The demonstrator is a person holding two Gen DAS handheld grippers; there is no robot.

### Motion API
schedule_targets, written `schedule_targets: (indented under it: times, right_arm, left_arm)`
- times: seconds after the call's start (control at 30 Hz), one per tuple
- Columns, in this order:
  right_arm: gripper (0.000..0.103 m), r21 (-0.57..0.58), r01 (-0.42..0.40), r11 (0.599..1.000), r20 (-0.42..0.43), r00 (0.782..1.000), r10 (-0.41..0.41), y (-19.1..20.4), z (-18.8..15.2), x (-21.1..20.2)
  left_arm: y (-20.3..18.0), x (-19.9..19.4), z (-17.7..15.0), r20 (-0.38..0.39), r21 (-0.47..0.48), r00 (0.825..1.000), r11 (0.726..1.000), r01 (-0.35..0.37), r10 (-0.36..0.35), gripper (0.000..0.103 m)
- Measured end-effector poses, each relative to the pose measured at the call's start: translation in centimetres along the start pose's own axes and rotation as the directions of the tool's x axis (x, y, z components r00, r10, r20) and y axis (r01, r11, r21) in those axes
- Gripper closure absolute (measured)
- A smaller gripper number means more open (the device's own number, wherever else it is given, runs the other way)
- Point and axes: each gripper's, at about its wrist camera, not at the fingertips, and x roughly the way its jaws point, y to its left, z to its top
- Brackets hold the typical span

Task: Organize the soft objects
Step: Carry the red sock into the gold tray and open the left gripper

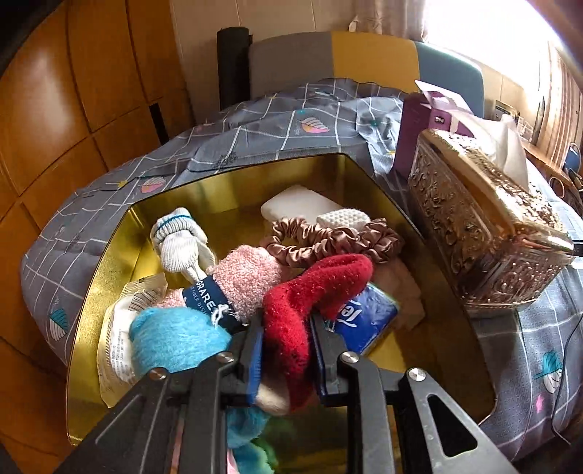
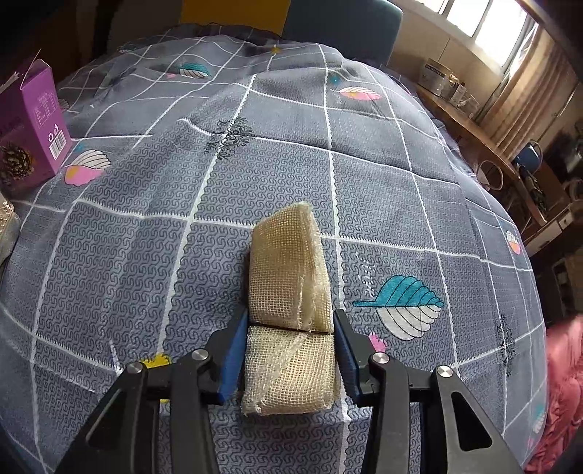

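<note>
Left gripper (image 1: 286,350): pads pinching 1 red fuzzy sock (image 1: 309,291) over the gold tin (image 1: 109,255), which holds 1 pink sock (image 1: 247,280), scrunchie (image 1: 328,240), tissue pack (image 1: 368,321). Right gripper (image 2: 289,350): jaws pressed on 1 beige mesh sponge (image 2: 288,291), resting on grey checked quilt (image 2: 145,218).

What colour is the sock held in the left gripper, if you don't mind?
Red; the sock shows best in the left wrist view.

Place: home bedroom | signs: bed under grey leaf-print quilt (image 2: 255,164), padded headboard (image 1: 364,62) far, wooden wardrobe (image 1: 91,91) left (curtained window (image 2: 510,32) right)
</note>
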Motion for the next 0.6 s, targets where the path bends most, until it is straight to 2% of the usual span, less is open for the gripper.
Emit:
schedule_targets:
  times: [0.07, 0.2, 0.6]
  right_arm:
    - [0.058, -0.001, 0.0, 1.0, 0.0, 1.0, 0.0, -0.1, 0.1, 0.0]
    - [0.058, -0.003, 0.0, 1.0, 0.0, 1.0, 0.0, -0.2, 0.1, 0.1]
    - [0.058, -0.012, 0.003, 1.0, 0.002, 1.0, -0.003, -0.2, 0.2, 0.2]
  left_arm:
    - [-0.1, -0.4, 0.1, 0.004, -0.003, 1.0, 1.0, 0.012, -0.012, 0.072]
    - [0.0, -1.1, 0.5, -0.004, -0.018, 1.0, 0.999, 0.028, -0.028, 0.067]
    - [0.4, -3.6, 1.3, 0.029, -0.028, 0.999, 0.999, 0.022, -0.021, 0.066]
